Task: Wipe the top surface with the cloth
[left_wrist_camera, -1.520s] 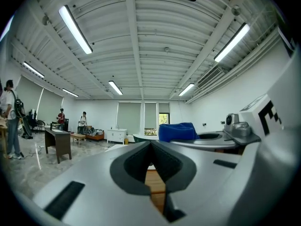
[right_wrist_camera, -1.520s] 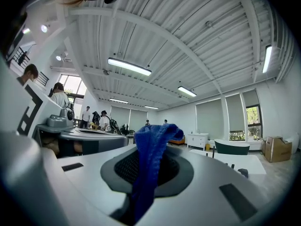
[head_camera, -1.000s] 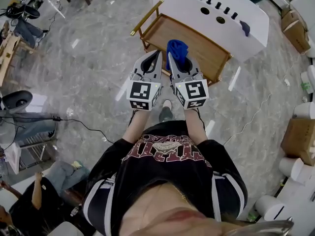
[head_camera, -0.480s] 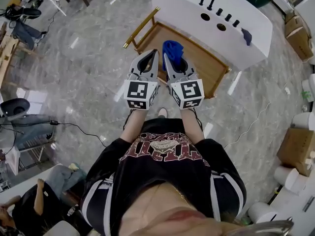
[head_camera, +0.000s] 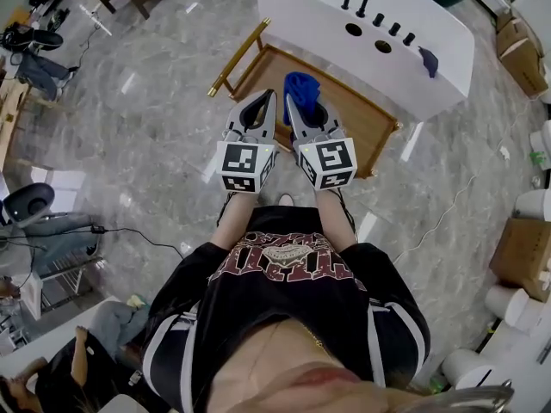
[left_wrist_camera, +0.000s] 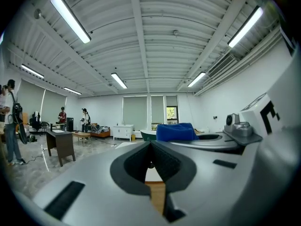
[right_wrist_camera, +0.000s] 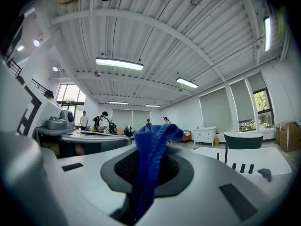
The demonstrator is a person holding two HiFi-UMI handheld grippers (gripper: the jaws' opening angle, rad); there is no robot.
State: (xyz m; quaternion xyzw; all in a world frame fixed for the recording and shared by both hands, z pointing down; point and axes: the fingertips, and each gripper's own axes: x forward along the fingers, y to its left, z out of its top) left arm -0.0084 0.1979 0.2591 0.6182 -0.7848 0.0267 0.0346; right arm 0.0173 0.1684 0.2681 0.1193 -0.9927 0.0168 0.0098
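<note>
As cloth (right_wrist_camera: pixel 149 164) bunches, R jaw tips hidden

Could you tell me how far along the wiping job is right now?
Done: the cloth is picked up, pinched in the right gripper. In hand: both grippers are held over the wooden table, the left gripper shut and empty. Left: the wiping itself; the cloth sticks up from the jaws, apparently off any surface.

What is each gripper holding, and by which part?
The right gripper is shut on the blue cloth, pinching a bunched fold, and one end sticks out past the jaws. The left gripper holds nothing; its jaws are together.
</note>
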